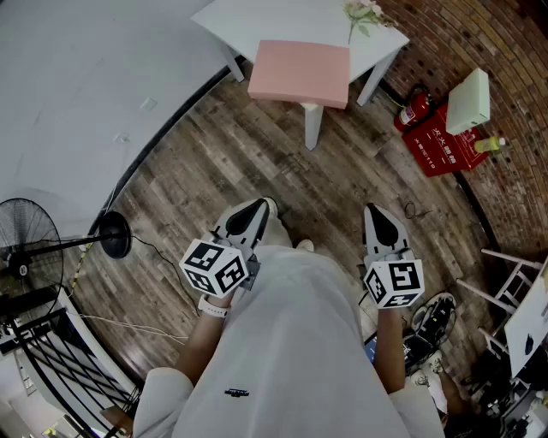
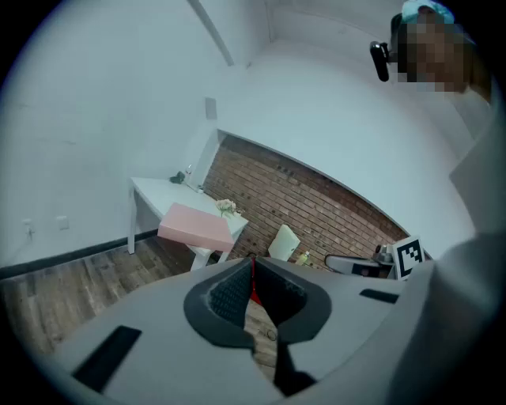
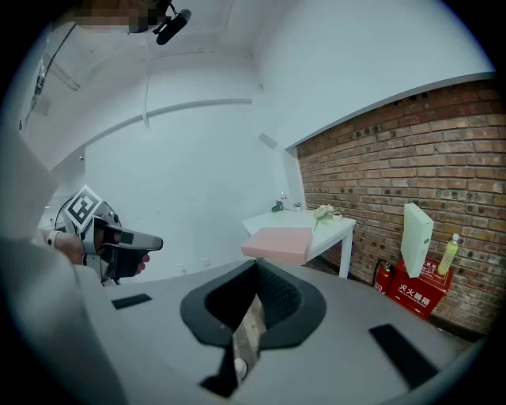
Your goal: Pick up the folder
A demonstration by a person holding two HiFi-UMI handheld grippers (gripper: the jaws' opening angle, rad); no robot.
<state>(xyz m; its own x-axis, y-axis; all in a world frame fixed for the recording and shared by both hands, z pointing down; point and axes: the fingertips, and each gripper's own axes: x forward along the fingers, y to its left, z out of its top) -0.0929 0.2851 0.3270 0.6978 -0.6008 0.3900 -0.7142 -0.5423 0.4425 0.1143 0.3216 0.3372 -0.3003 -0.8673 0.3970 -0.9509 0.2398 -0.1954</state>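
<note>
The pink folder (image 1: 300,72) lies flat on the white table (image 1: 257,19), overhanging the table's near edge. It also shows as the pink folder (image 2: 195,225) in the left gripper view and the pink folder (image 3: 277,244) in the right gripper view. My left gripper (image 1: 254,210) and right gripper (image 1: 379,219) are both held in front of my body, well short of the table, above the wooden floor. Both are shut with nothing between their jaws, as the left gripper (image 2: 253,265) and right gripper (image 3: 257,269) views show.
A red fire-extinguisher box (image 1: 445,144) with a pale green box (image 1: 469,101) on it stands by the brick wall (image 1: 479,34) at the right. A standing fan (image 1: 34,244) is at the left. A small flower bunch (image 1: 364,13) lies on the table.
</note>
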